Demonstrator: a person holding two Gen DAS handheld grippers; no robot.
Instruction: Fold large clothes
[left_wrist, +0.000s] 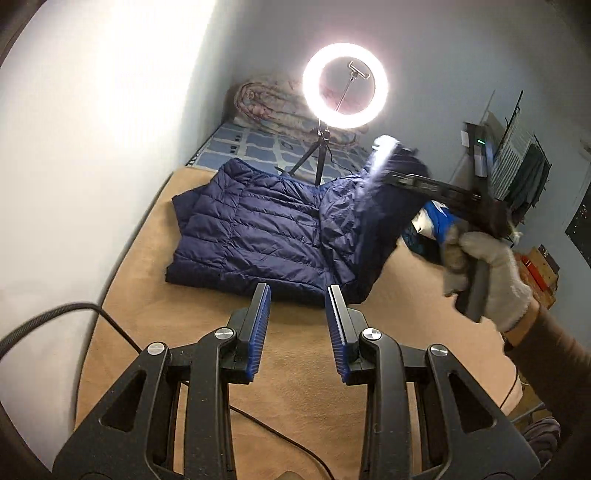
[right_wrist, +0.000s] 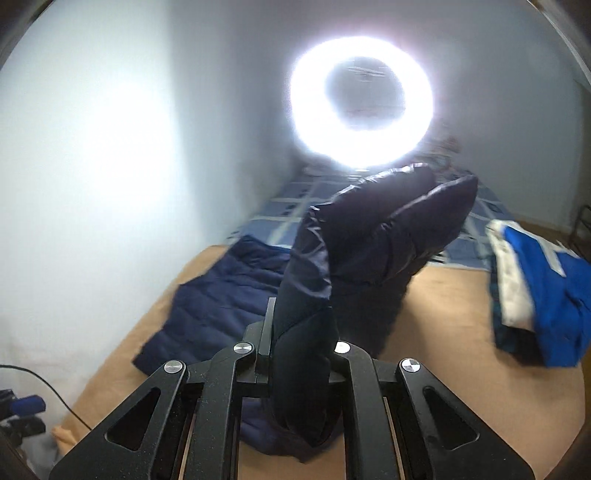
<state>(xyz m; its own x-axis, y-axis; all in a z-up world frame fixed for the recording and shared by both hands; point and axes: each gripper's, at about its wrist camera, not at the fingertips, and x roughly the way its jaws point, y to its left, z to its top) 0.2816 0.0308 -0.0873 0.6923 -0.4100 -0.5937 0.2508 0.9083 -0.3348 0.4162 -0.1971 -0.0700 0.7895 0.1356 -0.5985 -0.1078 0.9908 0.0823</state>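
A navy quilted puffer jacket (left_wrist: 251, 229) lies spread on the tan blanket. My left gripper (left_wrist: 298, 306) is open and empty, hovering just in front of the jacket's near hem. My right gripper (right_wrist: 303, 332) is shut on a fold of the jacket's right side (right_wrist: 369, 240) and holds it lifted above the bed. In the left wrist view the right gripper (left_wrist: 399, 173) shows at the jacket's raised right edge, held by a gloved hand (left_wrist: 487, 273).
A lit ring light (left_wrist: 345, 85) on a tripod stands behind the jacket. A blue and white garment (right_wrist: 543, 291) lies at the right. A rolled quilt (left_wrist: 273, 107) sits by the far wall. A cable (left_wrist: 110, 321) runs at the left. The wall (left_wrist: 92, 147) bounds the left.
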